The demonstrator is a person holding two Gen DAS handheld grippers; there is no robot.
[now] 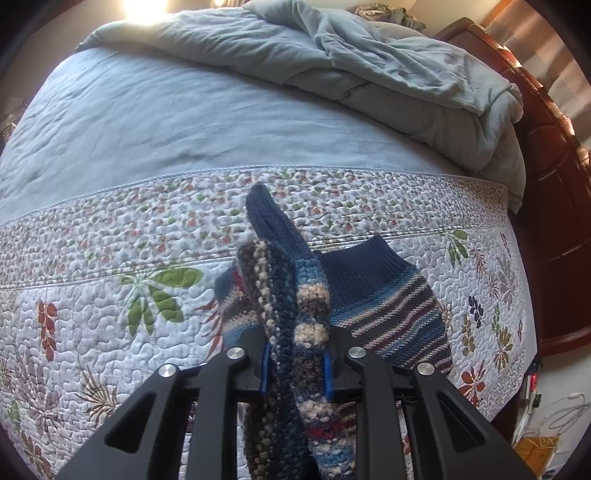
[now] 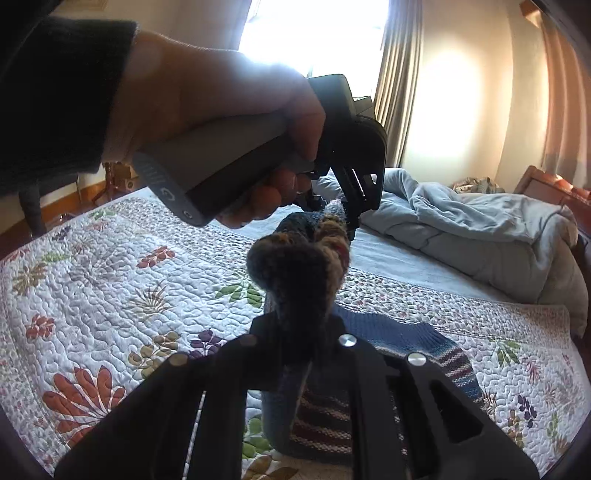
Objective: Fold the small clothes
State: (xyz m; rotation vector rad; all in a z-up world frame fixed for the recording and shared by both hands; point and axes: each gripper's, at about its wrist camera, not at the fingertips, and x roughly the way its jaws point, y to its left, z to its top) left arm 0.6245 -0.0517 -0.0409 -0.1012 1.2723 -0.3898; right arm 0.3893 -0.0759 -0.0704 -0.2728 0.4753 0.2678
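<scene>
The left gripper (image 1: 297,360) and right gripper (image 2: 295,332) each clamp an edge of the knitted garment (image 1: 384,302), lifting it above the quilt (image 1: 110,295). It is striped blue, bunched between the fingers, its lower part draped on the quilt

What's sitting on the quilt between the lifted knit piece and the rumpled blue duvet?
In the left wrist view, only bare bedding: the floral quilt border, then plain blue sheet up to the duvet. Both grippers pinch the knit piece.

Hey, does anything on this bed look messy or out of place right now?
Yes. The grey duvet is bunched in a rumpled heap at the far side instead of lying flat, and more crumpled cloth sits behind it. The flowered quilt lies smooth.
</scene>
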